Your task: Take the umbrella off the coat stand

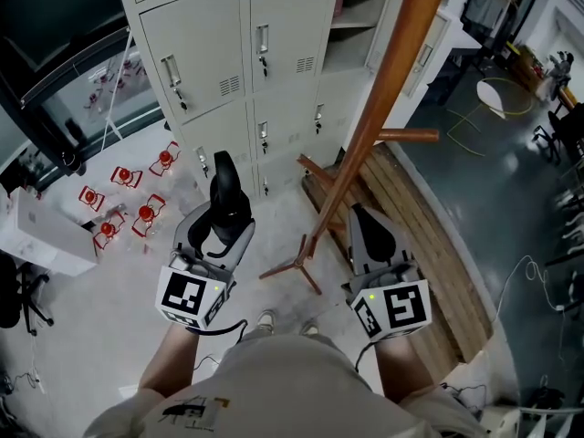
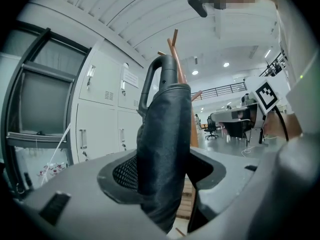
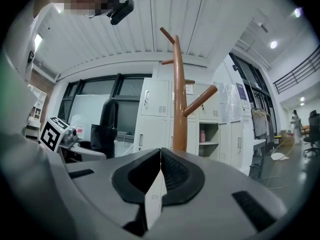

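The left claw is gripping the black folded umbrella. Its jaws are pressing on the cloth from both sides, and the umbrella is standing upright with its looped handle on top. The right claw is holding nothing, and its jaws are sitting closed against each other. The umbrella is hanging clear of the wooden coat stand, off to that stand's left in the head view and touching none of its pegs.

Behind the stand, a bank of pale grey lockers is lining the wall. Most doors are shut, but one compartment is standing open with a shelf showing inside and something pink on it, too small to name.

The stand's splayed feet are resting on a light speckled floor, between the two claws as seen from above. A wooden pallet is lying just to the right of the feet. Farther left, several small red-and-white items are scattered on the floor near a white box.

The person is holding both claws out in front, side by side and pointing level, marker cubes facing up and forearms reaching forward from the bottom of the head view.
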`<state>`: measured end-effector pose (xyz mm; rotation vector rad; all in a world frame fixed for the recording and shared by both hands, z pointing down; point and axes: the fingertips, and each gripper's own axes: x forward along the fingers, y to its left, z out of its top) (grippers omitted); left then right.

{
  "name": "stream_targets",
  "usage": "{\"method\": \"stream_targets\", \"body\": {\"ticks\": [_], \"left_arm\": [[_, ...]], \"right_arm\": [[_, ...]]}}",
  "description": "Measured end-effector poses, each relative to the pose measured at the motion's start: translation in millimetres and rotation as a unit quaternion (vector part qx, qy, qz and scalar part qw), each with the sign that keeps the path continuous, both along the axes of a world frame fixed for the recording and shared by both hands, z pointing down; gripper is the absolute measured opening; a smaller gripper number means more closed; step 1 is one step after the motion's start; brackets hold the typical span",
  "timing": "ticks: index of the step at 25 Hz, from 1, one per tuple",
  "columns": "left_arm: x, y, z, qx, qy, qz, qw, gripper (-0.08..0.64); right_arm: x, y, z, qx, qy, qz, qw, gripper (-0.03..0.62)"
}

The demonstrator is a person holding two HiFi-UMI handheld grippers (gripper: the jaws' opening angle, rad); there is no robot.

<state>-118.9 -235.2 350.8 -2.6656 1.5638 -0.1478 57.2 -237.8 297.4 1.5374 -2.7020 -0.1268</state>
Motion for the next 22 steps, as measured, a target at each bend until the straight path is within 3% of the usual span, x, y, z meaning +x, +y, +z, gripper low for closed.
{"method": "stream_targets", "body": {"ticks": [4, 22], "left_arm": [[1.9, 0.9, 3.5, -0.006, 0.016, 0.005, 0.9998, 0.268], [9.4, 1.5, -1.9, -0.008, 0.017, 0.012, 0.9998, 0.268]], "right_arm": [[-1.2, 1.6, 2.4, -0.002, 0.003, -0.002, 1.0, 0.008], [3.4, 7.6, 1.1, 0.001, 0.016, -0.001, 1.0, 0.008]]}}
